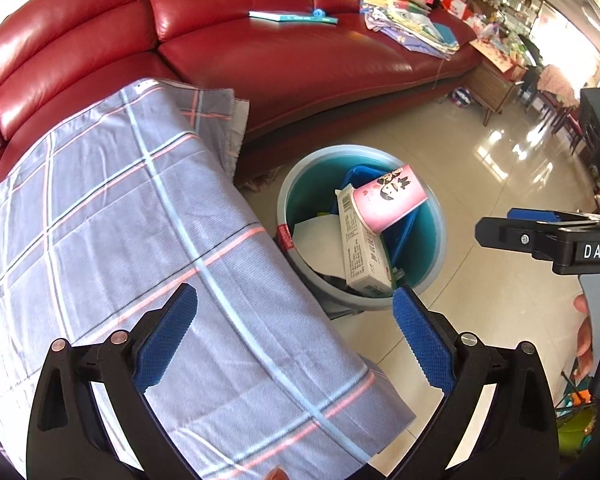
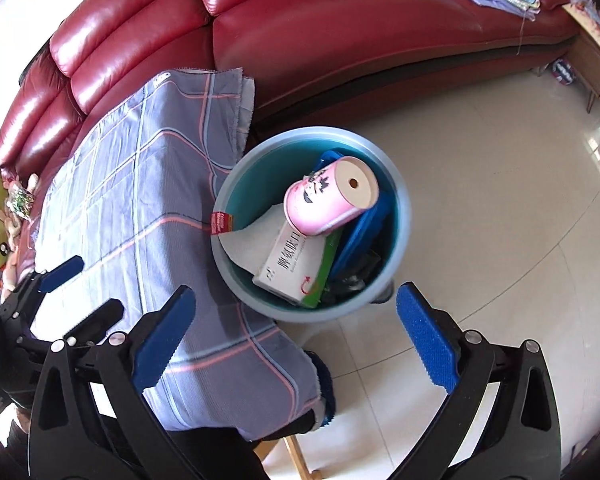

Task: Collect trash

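A grey bin with a teal inside [image 1: 296,184] [image 2: 244,172] stands on the tiled floor beside a cloth-covered surface. In it lie a pink paper cup [image 1: 390,198] [image 2: 324,202], a white carton [image 1: 362,248] [image 2: 290,268], a sheet of white paper [image 2: 246,246] and blue plastic pieces. My right gripper [image 2: 292,332] hangs open above the bin's near rim with nothing between its fingers. My left gripper [image 1: 294,334] is open too, over the edge of the checked cloth, and empty. The right gripper [image 1: 540,236] also shows at the right edge of the left wrist view.
A grey checked cloth [image 1: 132,220] [image 2: 140,184] covers a low surface left of the bin. A red leather sofa [image 1: 300,52] [image 2: 380,32] behind holds a book [image 1: 294,17] and a heap of papers [image 1: 408,20]. Glossy floor tiles [image 2: 500,200] spread to the right.
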Tool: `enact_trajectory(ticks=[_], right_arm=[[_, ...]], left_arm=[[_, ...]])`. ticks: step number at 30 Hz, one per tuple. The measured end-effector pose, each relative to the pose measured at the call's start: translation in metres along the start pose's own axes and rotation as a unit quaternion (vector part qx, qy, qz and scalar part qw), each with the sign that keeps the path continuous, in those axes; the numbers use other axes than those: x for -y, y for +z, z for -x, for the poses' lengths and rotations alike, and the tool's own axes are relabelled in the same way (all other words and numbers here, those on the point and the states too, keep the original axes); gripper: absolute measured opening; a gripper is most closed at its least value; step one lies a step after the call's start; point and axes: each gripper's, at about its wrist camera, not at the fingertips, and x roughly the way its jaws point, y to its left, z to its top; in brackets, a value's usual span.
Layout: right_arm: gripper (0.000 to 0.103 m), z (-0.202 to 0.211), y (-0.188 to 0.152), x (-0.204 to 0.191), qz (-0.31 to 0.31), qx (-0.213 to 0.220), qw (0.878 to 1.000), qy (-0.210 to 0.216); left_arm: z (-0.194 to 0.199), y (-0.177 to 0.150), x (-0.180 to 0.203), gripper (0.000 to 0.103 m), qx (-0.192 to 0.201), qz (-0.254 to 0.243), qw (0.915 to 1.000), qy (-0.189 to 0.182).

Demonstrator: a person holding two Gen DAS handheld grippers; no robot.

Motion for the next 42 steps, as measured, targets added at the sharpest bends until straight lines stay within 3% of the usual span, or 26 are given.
enact_trajectory(ticks=[8, 21, 33, 42], right_arm=[[0.096, 0.038, -0.036, -0.020, 0.054, 0.029, 0.996, -0.057], [0.096, 0.073, -0.087, -0.057, 0.100, 0.083, 0.990, -0.058], [0.096, 0.058, -0.095, -0.070, 0.099, 0.070, 0.991, -0.060], [0.096, 0.037, -0.092, -0.070, 0.092, 0.047, 0.992, -0.066]], left_arm=[[0.036, -0.022, 0.005, 0.098, 0.019, 0.013, 0.9997, 0.006], [0.079, -0.062, -0.003, 0.098, 0.040, 0.053, 0.9973, 0.032], [0.092, -0.076, -0.021, 0.099, 0.056, 0.079, 0.9943, 0.045], [0.080, -0.078, -0.032, 0.099, 0.044, 0.092, 0.9938, 0.046]])
